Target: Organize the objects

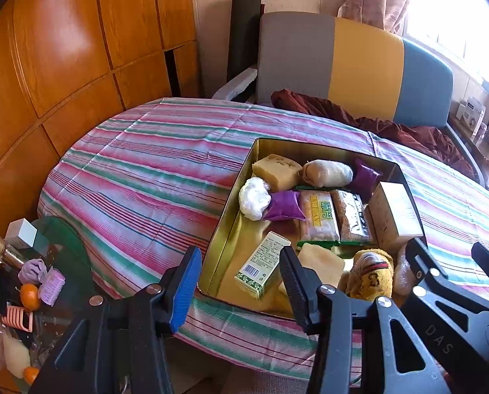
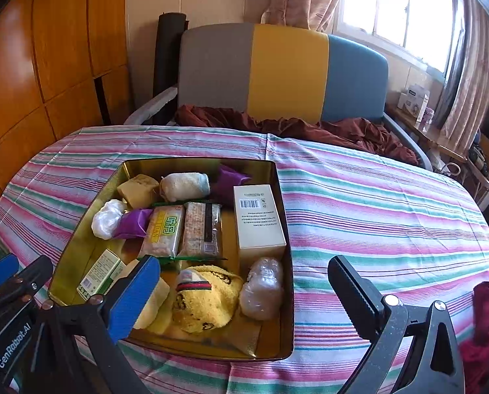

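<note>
An open gold tin (image 1: 231,226) (image 2: 80,246) lies on the striped tablecloth (image 1: 139,177). In it are tan blocks, a rolled white towel (image 2: 185,185), purple pouches, two snack packs (image 2: 165,229), a cream box (image 2: 259,220), a green-and-white box (image 1: 260,264), a yellow cloth (image 2: 208,298) and a bubble-wrapped lump (image 2: 262,287). My left gripper (image 1: 239,289) hovers open over the tin's near left corner, holding nothing. My right gripper (image 2: 244,295) stands wide open above the tin's near right corner, over the yellow cloth and the lump, also holding nothing.
A low glass side table (image 1: 63,239) at the left holds oranges, hair clips and a bottle. Behind the table stands a grey, yellow and blue sofa (image 2: 287,72) with a maroon cloth on it. A wooden wardrobe (image 1: 63,49) fills the left. A red cloth (image 2: 487,328) lies at the near right.
</note>
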`<state>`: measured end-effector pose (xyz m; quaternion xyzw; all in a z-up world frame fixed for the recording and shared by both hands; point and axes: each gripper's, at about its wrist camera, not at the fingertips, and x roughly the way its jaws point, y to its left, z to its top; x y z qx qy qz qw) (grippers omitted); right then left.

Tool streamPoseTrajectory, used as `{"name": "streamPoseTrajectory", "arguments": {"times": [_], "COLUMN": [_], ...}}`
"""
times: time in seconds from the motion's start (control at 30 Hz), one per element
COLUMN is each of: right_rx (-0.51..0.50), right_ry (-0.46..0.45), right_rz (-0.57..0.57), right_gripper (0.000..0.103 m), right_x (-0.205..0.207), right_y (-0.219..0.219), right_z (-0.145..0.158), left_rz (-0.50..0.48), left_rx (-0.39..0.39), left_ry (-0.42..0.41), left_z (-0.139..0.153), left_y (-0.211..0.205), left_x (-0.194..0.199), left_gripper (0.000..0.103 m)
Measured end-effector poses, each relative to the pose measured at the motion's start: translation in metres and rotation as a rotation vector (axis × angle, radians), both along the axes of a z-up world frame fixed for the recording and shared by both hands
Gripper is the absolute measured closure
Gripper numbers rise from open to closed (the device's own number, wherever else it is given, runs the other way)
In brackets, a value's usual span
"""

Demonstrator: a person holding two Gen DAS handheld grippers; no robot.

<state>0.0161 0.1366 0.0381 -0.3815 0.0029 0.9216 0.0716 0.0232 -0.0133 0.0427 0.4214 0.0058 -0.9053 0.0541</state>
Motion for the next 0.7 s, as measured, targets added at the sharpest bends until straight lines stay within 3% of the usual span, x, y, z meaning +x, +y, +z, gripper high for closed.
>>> {"name": "streamPoseTrajectory", "arguments": {"times": [0.7], "right_rx": [-0.017], "right_ry": [-0.033], "right_rz": [-0.011], "right_gripper": [0.0], "right_x": [-0.0027], "right_y": [0.0051], "right_z": [-0.0071], "left_rz": [0.012], "left_rx": [-0.007], "left_ry": [-0.023], "left_z": [-0.0089], "left_y": [-0.0013], "left_x": [-0.0046], "left_gripper": [0.057]}}
